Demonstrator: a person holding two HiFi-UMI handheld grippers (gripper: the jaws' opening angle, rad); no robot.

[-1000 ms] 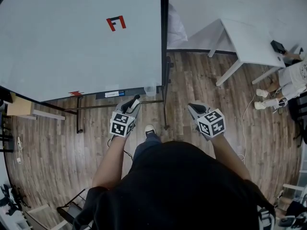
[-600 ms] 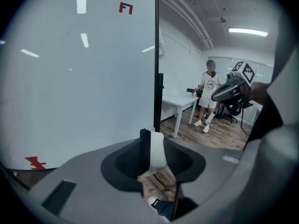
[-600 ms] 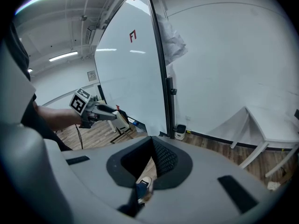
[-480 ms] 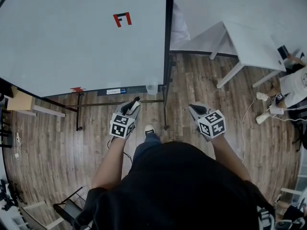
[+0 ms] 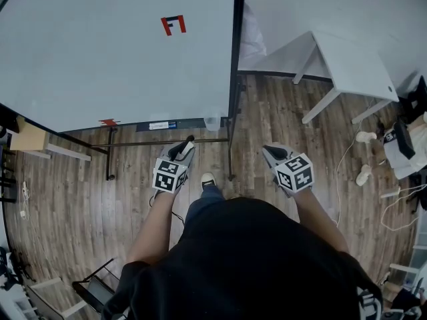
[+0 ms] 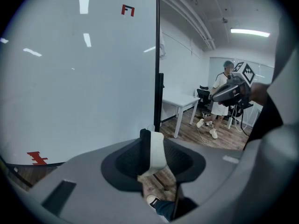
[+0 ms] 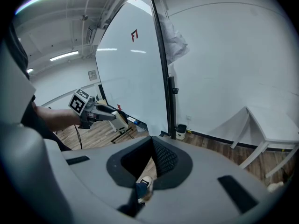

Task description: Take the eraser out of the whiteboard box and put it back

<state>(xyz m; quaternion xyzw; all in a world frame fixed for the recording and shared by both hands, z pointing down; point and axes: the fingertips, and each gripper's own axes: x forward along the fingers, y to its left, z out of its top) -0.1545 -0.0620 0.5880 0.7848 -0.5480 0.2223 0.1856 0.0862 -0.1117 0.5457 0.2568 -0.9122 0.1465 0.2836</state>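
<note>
— Reaching ahead, you could knock the whiteboard (image 5: 100,65); it stands on a thin frame (image 5: 167,143) and may rock.
— Agreed. Then the small clear box (image 5: 211,121) at the right end of its tray (image 5: 183,123): come in crooked and you'll tip it. Your left tongs (image 5: 187,144) grip the eraser (image 6: 157,148), short of that box; brush the rim and it may twist loose. Your right tongs (image 5: 267,151) are pinched together, empty.
</note>
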